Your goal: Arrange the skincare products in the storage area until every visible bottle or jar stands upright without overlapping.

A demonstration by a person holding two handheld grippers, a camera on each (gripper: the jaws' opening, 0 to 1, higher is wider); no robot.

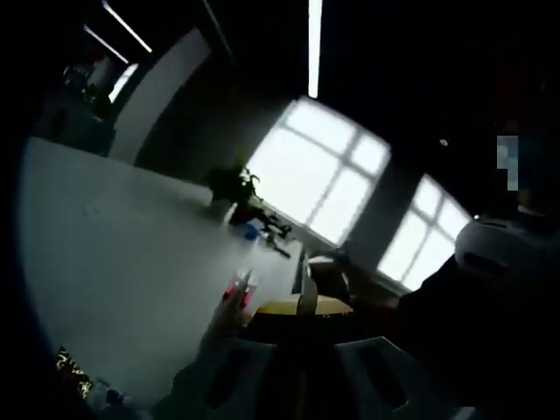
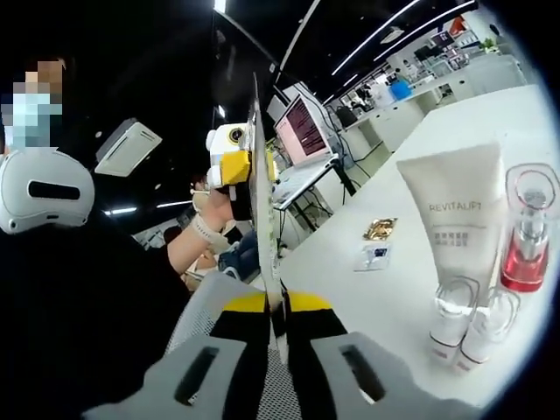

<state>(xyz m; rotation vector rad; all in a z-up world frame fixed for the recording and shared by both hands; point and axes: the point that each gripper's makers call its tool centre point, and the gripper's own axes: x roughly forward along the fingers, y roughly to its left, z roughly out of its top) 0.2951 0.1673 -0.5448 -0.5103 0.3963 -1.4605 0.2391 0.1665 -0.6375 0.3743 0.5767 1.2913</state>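
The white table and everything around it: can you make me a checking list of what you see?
Surface: white table, mostly bare.
Job's things: white Revitalift tube, red pump bottle, two small clear-capped bottles, all upright.
Clutter: gold packet, small sachet, potted plant.
Grippers: right gripper shut on a thin flat card; left gripper too dark to judge.
Cables: nothing seen.
Surroundings: laptop, bright windows, a person's hand.

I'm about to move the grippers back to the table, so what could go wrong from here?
1. The white tube, red bottle and two small bottles stand close together; nudging one could topple its neighbours.
2. The right gripper looks shut on a thin board, which might sweep into them.
3. The left gripper view is dark, so aiming the left gripper is harder.
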